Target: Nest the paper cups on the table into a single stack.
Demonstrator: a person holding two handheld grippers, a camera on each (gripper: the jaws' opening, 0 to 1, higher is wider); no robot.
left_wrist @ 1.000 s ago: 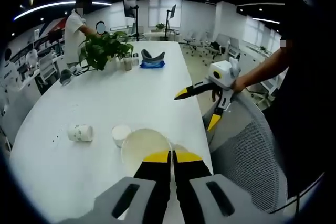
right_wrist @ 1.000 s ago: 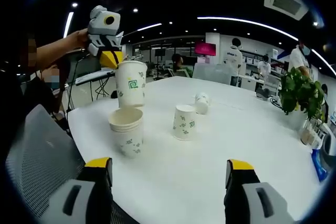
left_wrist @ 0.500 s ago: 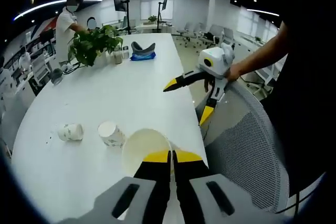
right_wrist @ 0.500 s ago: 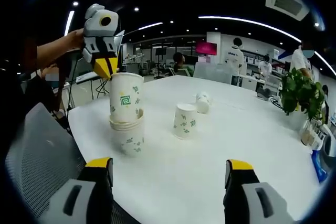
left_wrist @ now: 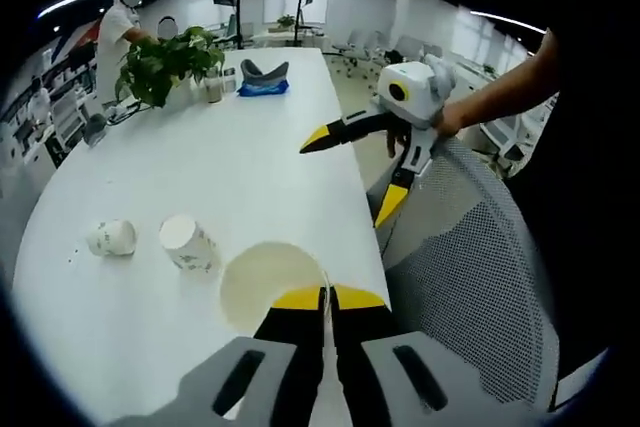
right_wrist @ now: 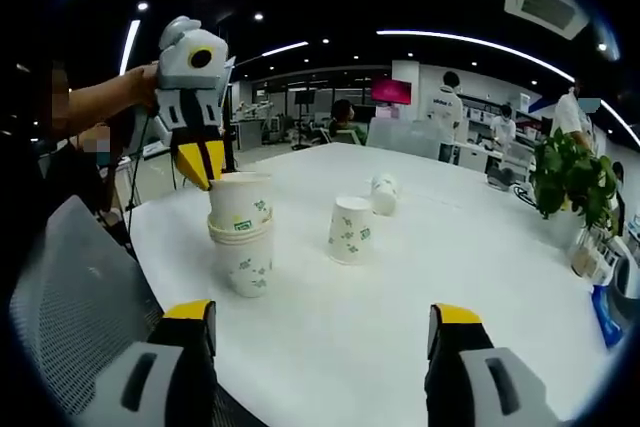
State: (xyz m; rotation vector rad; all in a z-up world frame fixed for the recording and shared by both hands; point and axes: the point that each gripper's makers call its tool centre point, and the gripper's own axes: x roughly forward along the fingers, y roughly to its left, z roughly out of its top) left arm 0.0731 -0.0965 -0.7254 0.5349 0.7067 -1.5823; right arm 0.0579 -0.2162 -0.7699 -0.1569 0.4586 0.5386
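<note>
The left gripper [right_wrist: 203,169] pinched the rim of a paper cup [right_wrist: 241,203], which sat partly nested in the stack [right_wrist: 245,260] near the table [right_wrist: 420,277] edge. The right gripper [right_wrist: 325,319] hung spread, well apart from the stack.

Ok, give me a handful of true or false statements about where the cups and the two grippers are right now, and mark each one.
1. The left gripper has its fingers shut on the rim of a cup that sits partway down in the stack. True.
2. The right gripper is shut on a cup. False: its fingers are spread wide and hold nothing.
3. An upright cup stands on the table apart from the stack. True.
4. All the loose cups stand upright. False: one cup lying on its side rests farther back.
5. The potted plant stands right beside the stack. False: it is far across the table.
</note>
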